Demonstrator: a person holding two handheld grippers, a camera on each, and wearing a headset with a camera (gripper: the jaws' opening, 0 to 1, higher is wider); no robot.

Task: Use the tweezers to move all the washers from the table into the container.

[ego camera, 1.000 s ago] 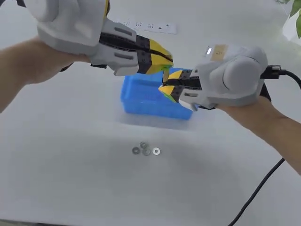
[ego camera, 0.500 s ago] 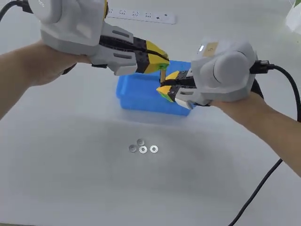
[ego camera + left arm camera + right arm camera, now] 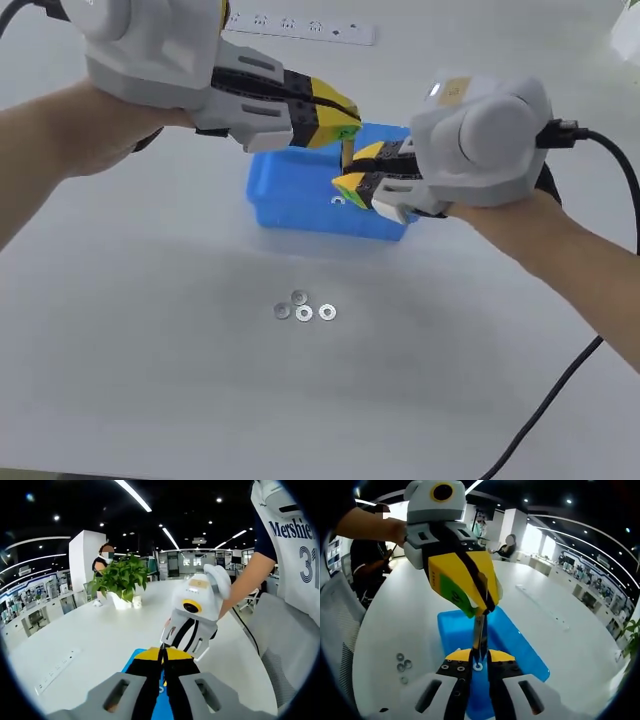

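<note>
Sitting at tweezers [image 3: 479,630] tip: one washer [image 3: 478,667].

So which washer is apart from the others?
The washer seen over the blue container; the other four washers lie clustered together on the white table.

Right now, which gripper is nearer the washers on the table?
Right. The right gripper hangs over the container, on its near side toward the washers; the left gripper is above its far edge.
</note>
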